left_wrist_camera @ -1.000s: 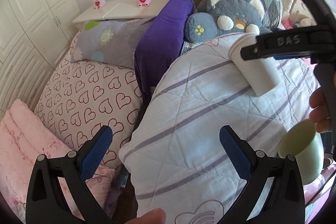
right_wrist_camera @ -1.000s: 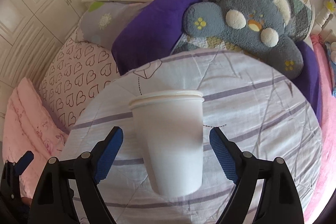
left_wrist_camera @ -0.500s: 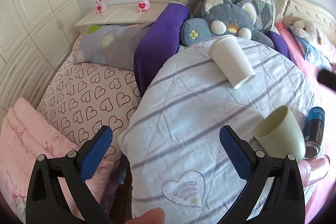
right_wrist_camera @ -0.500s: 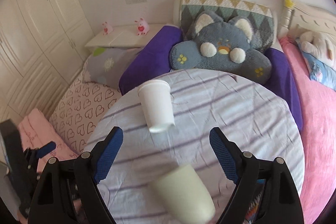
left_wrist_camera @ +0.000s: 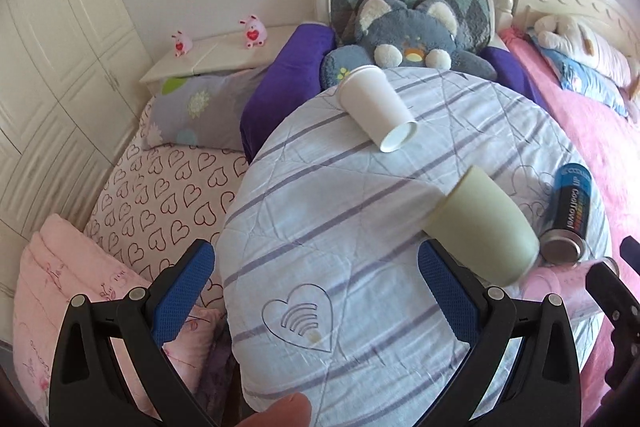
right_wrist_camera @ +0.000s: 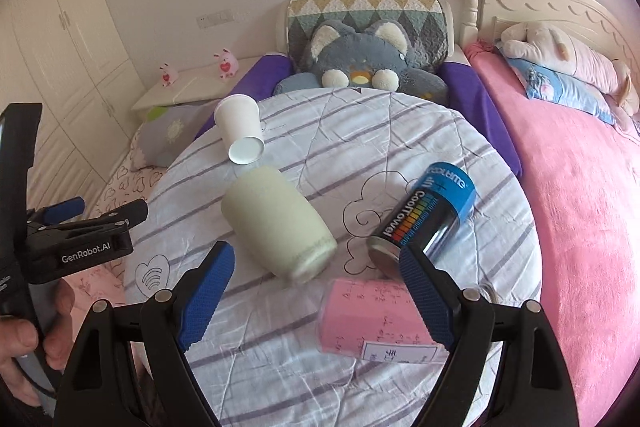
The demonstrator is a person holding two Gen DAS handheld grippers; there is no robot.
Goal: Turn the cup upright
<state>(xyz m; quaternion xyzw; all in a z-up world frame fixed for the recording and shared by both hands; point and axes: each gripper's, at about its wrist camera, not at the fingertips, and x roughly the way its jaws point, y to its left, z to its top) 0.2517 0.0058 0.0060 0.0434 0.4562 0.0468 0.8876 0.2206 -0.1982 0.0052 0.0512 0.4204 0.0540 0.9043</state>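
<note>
White paper cup (left_wrist_camera: 376,107) lies on its side on the striped round table (left_wrist_camera: 320,227), far from both grippers.
Left view: left gripper (left_wrist_camera: 316,283) is apart, holding nothing; green cup (left_wrist_camera: 482,227) lies by its right finger. Right view: right gripper (right_wrist_camera: 316,287) is also apart, empty, above the green cup (right_wrist_camera: 276,223), blue can (right_wrist_camera: 430,215) and pink cup (right_wrist_camera: 372,319).

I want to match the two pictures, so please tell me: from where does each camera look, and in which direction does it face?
Left wrist: on the left hand-held gripper, open, facing the headboard over the round quilted table; a fingertip shows below.
Right wrist: on the right hand-held gripper, open, further right, facing likewise; the left device and hand show.
Shared: white paper cup, green cup, blue can, grey plush cat.
</note>
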